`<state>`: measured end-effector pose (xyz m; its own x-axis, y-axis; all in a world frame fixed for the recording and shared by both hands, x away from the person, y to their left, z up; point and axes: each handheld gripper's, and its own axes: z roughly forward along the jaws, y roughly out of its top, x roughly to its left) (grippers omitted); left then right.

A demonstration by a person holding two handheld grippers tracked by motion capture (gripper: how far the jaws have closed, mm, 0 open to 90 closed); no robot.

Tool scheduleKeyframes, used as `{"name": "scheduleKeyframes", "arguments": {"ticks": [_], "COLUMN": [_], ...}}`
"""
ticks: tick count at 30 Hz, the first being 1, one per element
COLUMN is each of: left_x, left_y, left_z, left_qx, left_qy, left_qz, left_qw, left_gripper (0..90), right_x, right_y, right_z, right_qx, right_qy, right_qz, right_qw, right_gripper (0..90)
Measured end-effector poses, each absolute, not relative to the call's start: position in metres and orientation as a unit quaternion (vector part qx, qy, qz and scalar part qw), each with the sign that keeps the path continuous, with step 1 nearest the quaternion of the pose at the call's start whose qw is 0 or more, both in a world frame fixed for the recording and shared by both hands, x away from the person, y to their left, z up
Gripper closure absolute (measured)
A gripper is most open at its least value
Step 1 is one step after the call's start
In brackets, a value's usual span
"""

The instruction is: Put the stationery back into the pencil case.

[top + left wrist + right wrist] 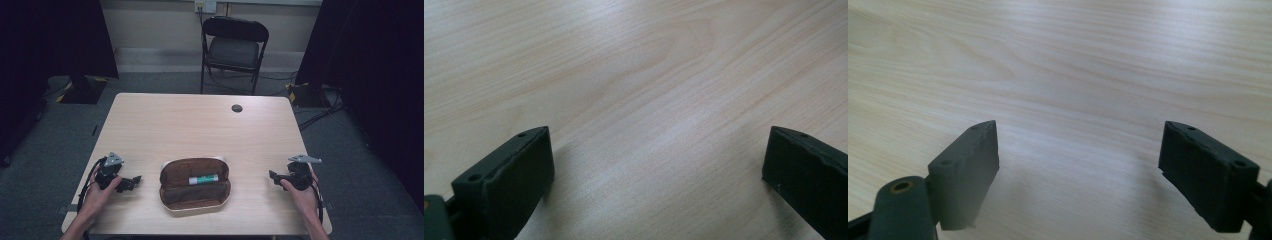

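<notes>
An open brown case (195,187) with a pale rim lies near the table's front edge, at the middle. Inside it rests a green and white tube (203,179). My left gripper (134,183) sits on the table left of the case, held by a hand, jaws pointing toward it. In the left gripper view the gripper (659,160) stands open over bare wood. My right gripper (273,176) rests to the right of the case, also held by a hand. In the right gripper view the gripper (1080,155) is open with nothing between its fingers.
The wooden table (200,125) has a dark round cable hole (237,108) near its far edge. A black folding chair (234,50) stands behind the table. Cables run over the grey floor at the right, and dark curtains hang on both sides.
</notes>
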<state>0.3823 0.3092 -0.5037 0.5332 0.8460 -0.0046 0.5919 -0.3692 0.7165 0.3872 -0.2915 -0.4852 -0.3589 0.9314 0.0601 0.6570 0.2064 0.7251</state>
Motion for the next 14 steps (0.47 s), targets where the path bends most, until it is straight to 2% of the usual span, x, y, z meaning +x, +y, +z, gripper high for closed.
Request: {"name": "scheduleKeyframes", "arguments": {"ticks": [5,7,9,14], "left_x": [0.382,0.382,0.383,0.383], "left_y": [0.309,0.309,0.309,0.309], "left_z": [-0.504,-0.504,-0.504,-0.503], "left_qx": [0.806,0.806,0.806,0.807], "left_qy": [0.446,0.446,0.446,0.445], "left_qz": [0.186,0.186,0.186,0.186], "left_qw": [0.342,0.342,0.341,0.34], "left_gripper": [0.0,0.0,0.0,0.0], "right_x": [0.389,0.389,0.385,0.384], "right_y": [-0.293,-0.292,-0.288,-0.286], "right_z": [-0.493,-0.494,-0.498,-0.5], "right_qx": [0.536,0.536,0.531,0.533], "right_qy": [0.756,0.755,0.749,0.744], "right_qz": [0.318,0.318,0.32,0.323], "right_qw": [0.2,0.206,0.234,0.24], "right_gripper": [14.8,14.8,14.1,13.6]}}
